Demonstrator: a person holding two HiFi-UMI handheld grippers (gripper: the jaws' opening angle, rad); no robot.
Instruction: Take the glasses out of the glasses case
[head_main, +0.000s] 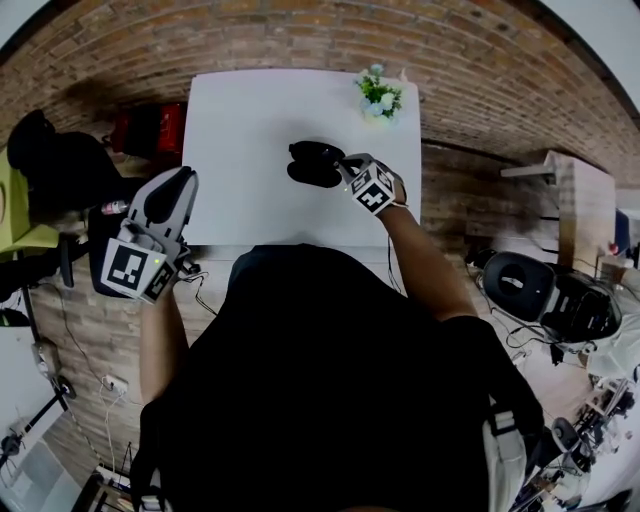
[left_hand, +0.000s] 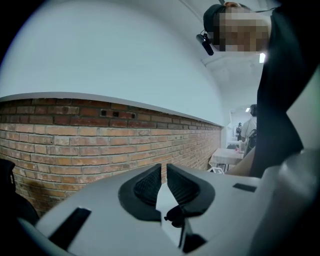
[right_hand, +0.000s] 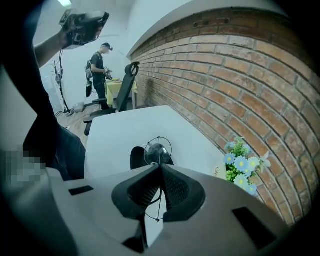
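Observation:
A black glasses case (head_main: 310, 165) lies open on the white table (head_main: 250, 120), towards its far right. My right gripper (head_main: 344, 164) is at the case's right edge and is shut on thin wire-rimmed glasses (right_hand: 158, 149). In the right gripper view one round lens stands up just beyond the closed jaws (right_hand: 160, 167), with the dark case (right_hand: 136, 156) behind it. My left gripper (head_main: 184, 180) is held off the table's left edge. It points at a brick wall, and its jaws (left_hand: 164, 168) are together with nothing between them.
A small pot of blue and white flowers (head_main: 380, 97) stands at the table's far right corner, close to the case. A brick wall (right_hand: 235, 80) runs behind the table. Black chairs (head_main: 50, 165) stand to the left, and a person (right_hand: 100, 65) stands far off.

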